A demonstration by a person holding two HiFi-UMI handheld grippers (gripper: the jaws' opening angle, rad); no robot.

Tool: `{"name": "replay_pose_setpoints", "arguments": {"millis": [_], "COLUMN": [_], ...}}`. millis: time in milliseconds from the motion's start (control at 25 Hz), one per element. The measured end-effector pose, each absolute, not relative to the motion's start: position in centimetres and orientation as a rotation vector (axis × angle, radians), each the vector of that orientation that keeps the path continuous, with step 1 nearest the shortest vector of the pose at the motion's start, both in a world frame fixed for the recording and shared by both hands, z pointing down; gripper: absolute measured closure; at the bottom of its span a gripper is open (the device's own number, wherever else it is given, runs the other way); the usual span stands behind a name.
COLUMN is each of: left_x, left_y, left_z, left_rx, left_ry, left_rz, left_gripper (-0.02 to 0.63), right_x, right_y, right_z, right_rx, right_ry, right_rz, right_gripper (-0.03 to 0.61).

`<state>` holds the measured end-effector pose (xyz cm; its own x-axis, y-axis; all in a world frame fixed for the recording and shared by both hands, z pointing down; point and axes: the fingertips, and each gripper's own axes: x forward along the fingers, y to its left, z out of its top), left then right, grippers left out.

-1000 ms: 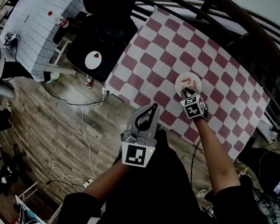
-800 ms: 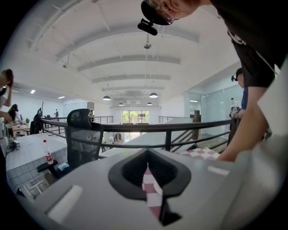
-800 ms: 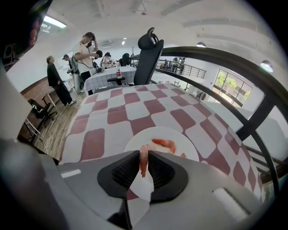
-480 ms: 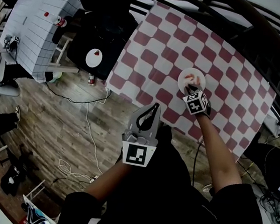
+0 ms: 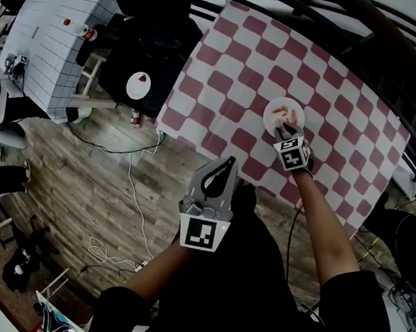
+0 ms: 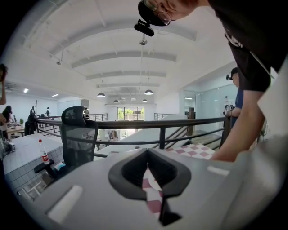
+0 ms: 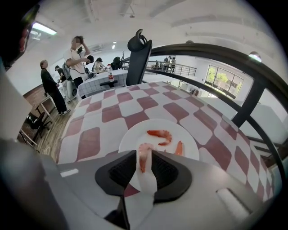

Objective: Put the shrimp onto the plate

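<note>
Right now the right hand-held gripper points down at the plate on the worktop. Its jaws have just been opening wide, and a shrimp lies lengthwise between them, over the plate's near edge. The left hand-held gripper, closed and empty, hangs well apart.

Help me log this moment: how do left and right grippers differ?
The left gripper has jaws together, empty; the right gripper has just been opening its jaws, now apart around a shrimp. The left gripper hangs by the table edge; the right gripper is over the plate. Both carry marker cubes.
</note>
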<state>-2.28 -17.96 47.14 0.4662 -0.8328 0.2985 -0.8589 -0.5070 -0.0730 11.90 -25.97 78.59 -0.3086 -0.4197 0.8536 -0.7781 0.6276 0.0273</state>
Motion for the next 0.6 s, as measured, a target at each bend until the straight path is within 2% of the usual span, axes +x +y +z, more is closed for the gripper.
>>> {"name": "replay_pose_setpoints", "arguments": {"millis": [240,600], "left_x": [-4.0,-1.8], "left_y": [-16.3,-14.6], "left_z": [48.1,47.3], "left_rx": [2.508,2.562], "left_ry": [-1.531,-1.443], "left_rz": [0.415,0.33], "left_gripper": [0.604,0.604], "right_x": [12.3,10.5], "right_y": [-24.5,-21.3], "right_z": [75.0,67.0], "right_rx": [1.015,1.126], "right_ry": [-2.007,-2.128], "right_rz": [0.504,0.532], "right_gripper": [0.471,0.472]}}
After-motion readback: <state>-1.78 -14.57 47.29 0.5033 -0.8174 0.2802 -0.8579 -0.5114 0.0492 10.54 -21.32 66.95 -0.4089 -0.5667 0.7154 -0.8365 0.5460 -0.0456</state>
